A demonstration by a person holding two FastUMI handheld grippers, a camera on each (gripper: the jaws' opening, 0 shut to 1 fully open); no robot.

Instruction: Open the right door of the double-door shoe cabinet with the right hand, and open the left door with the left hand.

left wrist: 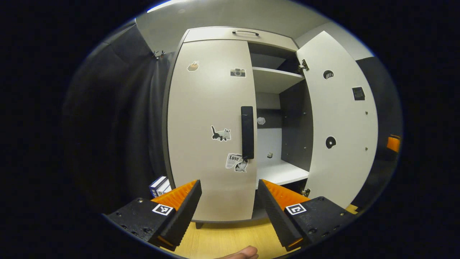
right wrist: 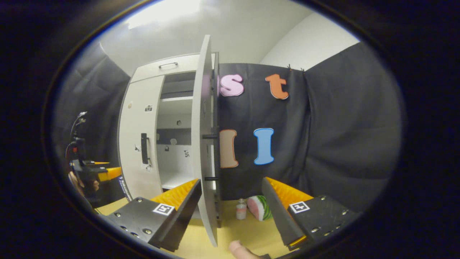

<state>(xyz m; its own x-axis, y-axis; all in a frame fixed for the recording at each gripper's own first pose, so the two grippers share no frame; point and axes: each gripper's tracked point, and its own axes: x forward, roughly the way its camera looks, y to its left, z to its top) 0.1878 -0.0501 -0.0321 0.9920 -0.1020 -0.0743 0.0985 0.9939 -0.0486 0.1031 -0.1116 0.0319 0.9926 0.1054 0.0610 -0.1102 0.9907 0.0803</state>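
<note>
The shoe cabinet [left wrist: 215,36] stands right in front in the left gripper view. Its left door [left wrist: 208,118] is closed, with stickers and a black vertical handle [left wrist: 247,132] at its right edge. The right door [left wrist: 341,122] is swung wide open, showing white shelves [left wrist: 276,79] inside. My left gripper [left wrist: 228,183] is open, low before the left door and below the handle, touching nothing. In the right gripper view the right door [right wrist: 204,144] shows edge-on, its handle [right wrist: 216,158] on the outer face. My right gripper [right wrist: 230,181] is open, the door's edge beside its left finger [right wrist: 179,196].
A top drawer [left wrist: 245,33] sits above the doors. A small blue and white box [left wrist: 160,185] lies left of the cabinet. A small bottle [right wrist: 241,209] and a watermelon-slice toy [right wrist: 261,208] sit on the wooden floor [right wrist: 248,230] by the black cloth wall.
</note>
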